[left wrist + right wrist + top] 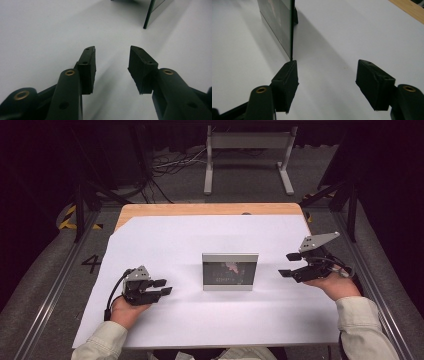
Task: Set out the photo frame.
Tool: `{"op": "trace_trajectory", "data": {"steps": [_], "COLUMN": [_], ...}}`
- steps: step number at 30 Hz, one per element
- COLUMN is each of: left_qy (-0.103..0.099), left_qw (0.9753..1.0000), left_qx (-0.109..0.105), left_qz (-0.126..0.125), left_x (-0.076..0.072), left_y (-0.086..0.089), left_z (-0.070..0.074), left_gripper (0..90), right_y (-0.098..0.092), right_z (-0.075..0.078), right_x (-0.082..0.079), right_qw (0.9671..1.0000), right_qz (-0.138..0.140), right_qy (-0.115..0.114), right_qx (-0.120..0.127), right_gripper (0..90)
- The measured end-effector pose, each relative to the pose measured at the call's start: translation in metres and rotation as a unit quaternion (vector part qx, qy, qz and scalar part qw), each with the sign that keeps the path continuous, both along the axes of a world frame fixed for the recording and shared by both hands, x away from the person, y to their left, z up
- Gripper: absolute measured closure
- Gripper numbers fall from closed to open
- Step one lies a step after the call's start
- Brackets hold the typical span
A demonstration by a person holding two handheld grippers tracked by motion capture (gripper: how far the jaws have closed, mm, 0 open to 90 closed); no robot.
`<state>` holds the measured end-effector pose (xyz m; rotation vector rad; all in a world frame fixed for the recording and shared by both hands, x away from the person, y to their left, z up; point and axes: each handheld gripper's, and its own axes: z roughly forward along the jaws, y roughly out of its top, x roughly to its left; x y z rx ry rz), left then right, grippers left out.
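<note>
Frame's [278, 22] top cut off

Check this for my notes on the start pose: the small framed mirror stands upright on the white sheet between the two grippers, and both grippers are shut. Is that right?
Not quite. The framed mirror does stand upright on the white sheet between them, but the left gripper and the right gripper are both open, jaws apart with nothing between them. Each gripper view shows this, and the high view agrees.

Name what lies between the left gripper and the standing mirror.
Nothing: in the high view, bare white sheet separates the left gripper from the mirror.
</note>
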<state>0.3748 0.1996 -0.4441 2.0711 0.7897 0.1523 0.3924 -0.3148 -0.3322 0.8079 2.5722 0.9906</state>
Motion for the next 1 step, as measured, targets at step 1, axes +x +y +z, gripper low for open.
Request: {"op": "trace_trajectory", "data": {"steps": [1], "left_qy": [0.000], "left_qw": [1.0000], "left_qx": [0.000], "left_qz": [0.001], "left_x": [-0.0001], "left_y": [0.0001], "left_z": [0.0000], "left_gripper": [57.6], "right_y": [-0.0017], "right_z": [-0.0016], "right_x": [-0.0008], "right_qw": [1.0000], "right_qz": [-0.003], "right_qy": [-0.001], "right_qx": [0.003], "right_gripper": [32.7]}}
